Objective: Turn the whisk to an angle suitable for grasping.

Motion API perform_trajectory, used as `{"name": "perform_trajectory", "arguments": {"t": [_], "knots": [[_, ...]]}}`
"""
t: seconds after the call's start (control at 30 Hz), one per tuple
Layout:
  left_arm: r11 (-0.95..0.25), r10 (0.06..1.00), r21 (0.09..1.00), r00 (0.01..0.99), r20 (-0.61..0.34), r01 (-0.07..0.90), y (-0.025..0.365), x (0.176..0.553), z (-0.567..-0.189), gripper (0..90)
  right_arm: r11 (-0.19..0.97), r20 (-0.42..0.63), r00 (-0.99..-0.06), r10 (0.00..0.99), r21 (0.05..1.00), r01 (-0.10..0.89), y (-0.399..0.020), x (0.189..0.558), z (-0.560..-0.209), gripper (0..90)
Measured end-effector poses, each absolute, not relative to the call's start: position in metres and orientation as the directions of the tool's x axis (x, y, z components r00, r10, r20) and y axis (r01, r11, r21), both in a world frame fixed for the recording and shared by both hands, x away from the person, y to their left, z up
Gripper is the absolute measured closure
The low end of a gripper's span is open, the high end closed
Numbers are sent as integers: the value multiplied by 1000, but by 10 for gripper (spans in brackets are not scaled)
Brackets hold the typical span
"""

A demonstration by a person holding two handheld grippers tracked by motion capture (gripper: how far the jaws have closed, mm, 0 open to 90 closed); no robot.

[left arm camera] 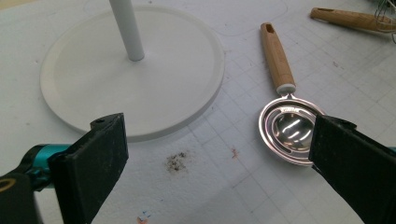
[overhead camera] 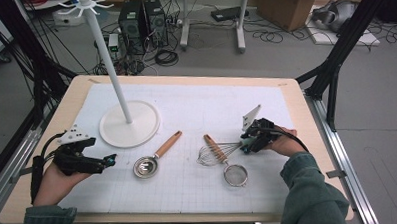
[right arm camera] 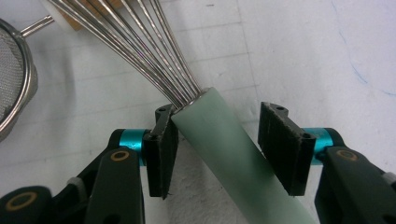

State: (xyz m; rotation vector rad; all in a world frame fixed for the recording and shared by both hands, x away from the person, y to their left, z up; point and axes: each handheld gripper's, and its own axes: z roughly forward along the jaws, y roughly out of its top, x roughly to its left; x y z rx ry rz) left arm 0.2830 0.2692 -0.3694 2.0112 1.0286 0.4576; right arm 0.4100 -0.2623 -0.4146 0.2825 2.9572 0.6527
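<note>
Looking down from the high view, the right tool (overhead camera: pixel 247 143) sits low on the white surface (overhead camera: pixel 199 192) at the handle end of the whisk (overhead camera: pixel 215 152) — the hand goes there because the handle is the easy part to grab. The whisk lies across the wooden handle of a small strainer (overhead camera: pixel 228 166), near the middle. The left tool (overhead camera: pixel 108 161) rests far off, beside the egg spoon (overhead camera: pixel 155 157), out of the way. A white stand (overhead camera: pixel 129 123) with hooks on top waits behind — I think the whisk may go up there.

In the left gripper view, the left tool (left arm camera: pixel 219 154) stands wide with nothing inside it. The egg spoon (left arm camera: pixel 289 126) lies flat by one jaw, just next to the round foot of the stand (left arm camera: pixel 135 70).

In the right gripper view, the right tool (right arm camera: pixel 217 140) has the whisk (right arm camera: pixel 224 144) handle between its jaws. One pad touches it, the other shows a gap, so it is half shut and not pinching yet. The handle is pale green and smooth, and thin shiny wires fan out from its end. It may slip, so a firm squeeze is needed.
</note>
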Motion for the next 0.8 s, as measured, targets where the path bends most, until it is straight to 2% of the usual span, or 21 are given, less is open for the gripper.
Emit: {"name": "perform_trajectory", "arguments": {"t": [0.2, 0.43, 0.8], "knots": [[-334, 800, 797, 599, -42, 502, 270, 283, -369, 53, 898, -65, -987, 146, 426, 105, -263, 408, -414, 546], [-333, 800, 798, 598, -43, 503, 270, 283, -369, 52, 899, -3, -993, 114, 426, 102, -267, 408, -413, 680], [-332, 802, 801, 596, -37, 498, 272, 282, -367, 52, 888, 27, -992, 121, 445, 120, -270, 407, -409, 691]]}}
